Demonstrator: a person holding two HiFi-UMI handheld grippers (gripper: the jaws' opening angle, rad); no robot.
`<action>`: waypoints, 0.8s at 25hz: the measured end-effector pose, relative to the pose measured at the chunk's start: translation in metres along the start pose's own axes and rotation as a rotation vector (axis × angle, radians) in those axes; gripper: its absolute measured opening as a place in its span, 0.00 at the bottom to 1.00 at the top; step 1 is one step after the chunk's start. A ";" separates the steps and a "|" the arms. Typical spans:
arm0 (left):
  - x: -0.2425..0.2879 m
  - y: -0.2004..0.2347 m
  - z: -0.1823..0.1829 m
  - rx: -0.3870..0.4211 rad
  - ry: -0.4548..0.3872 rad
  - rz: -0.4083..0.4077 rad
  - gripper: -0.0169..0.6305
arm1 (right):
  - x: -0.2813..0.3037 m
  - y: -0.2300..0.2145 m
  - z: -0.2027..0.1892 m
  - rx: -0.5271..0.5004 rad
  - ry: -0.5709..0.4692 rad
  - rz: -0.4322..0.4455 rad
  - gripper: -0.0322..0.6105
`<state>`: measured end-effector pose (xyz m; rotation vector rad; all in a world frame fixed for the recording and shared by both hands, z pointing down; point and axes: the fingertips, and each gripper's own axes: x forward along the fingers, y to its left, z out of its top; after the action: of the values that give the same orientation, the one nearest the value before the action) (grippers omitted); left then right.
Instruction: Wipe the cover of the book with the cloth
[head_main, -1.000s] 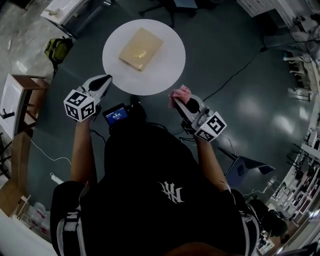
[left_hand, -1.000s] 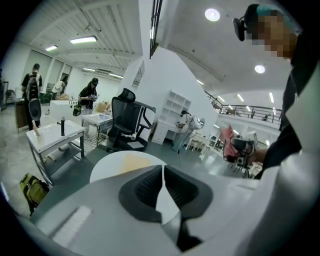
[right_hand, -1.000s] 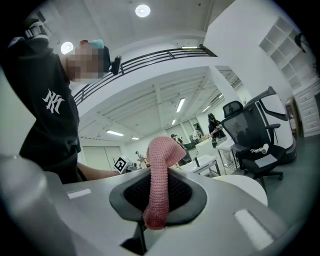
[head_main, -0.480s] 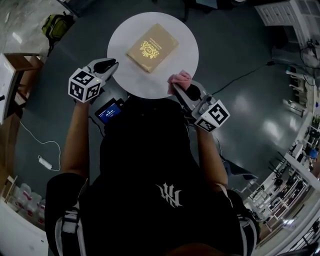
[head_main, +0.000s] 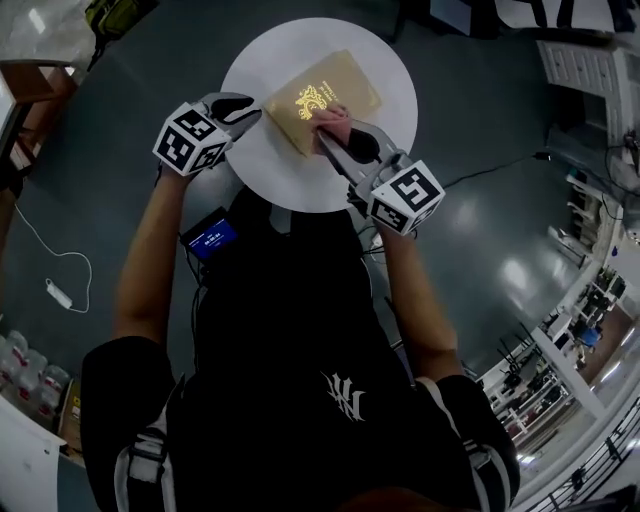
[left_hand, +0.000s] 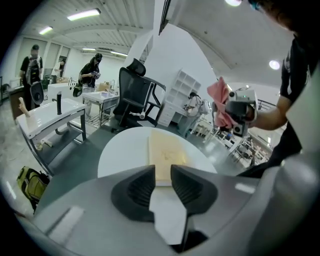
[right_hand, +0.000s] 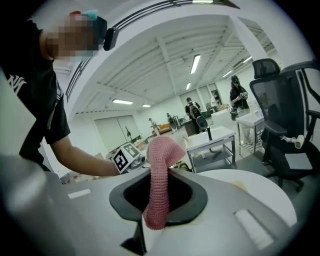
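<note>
A tan book (head_main: 325, 92) with a gold emblem lies on the round white table (head_main: 392, 62). My right gripper (head_main: 336, 140) is shut on a pink cloth (head_main: 334, 124) and holds it over the book's near edge. In the right gripper view the cloth (right_hand: 160, 175) stands pinched between the jaws of the right gripper (right_hand: 159, 196). My left gripper (head_main: 250, 108) hovers at the table's left rim beside the book. Its jaws are opening with nothing between them. In the left gripper view the book (left_hand: 167, 154) lies just beyond the left gripper (left_hand: 162, 172), and the cloth (left_hand: 219, 102) hangs at the right.
A black office chair (left_hand: 137, 95) stands behind the table. A green backpack (left_hand: 31, 182) lies on the floor to the left. White desks (left_hand: 50, 112) and several people stand farther back. A small screen (head_main: 210, 238) hangs at the person's waist. A power strip (head_main: 55, 293) lies on the floor.
Both grippers have moved forward to the table. The right one carried the cloth from off the table's edge onto the book's near side. The left one reached the table's left rim.
</note>
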<state>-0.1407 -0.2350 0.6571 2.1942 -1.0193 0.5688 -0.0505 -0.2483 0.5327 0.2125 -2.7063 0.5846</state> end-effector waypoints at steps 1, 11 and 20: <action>0.007 0.003 -0.004 0.002 0.011 -0.001 0.18 | 0.008 -0.005 -0.003 -0.006 0.023 0.004 0.12; 0.045 0.028 -0.027 -0.059 -0.050 -0.069 0.20 | 0.084 -0.054 -0.070 -0.031 0.240 -0.047 0.12; 0.056 0.032 -0.048 -0.069 0.012 -0.040 0.18 | 0.128 -0.057 -0.101 -0.165 0.371 -0.031 0.11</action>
<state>-0.1377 -0.2454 0.7370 2.1428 -0.9728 0.5202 -0.1246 -0.2659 0.6882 0.0906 -2.3699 0.3488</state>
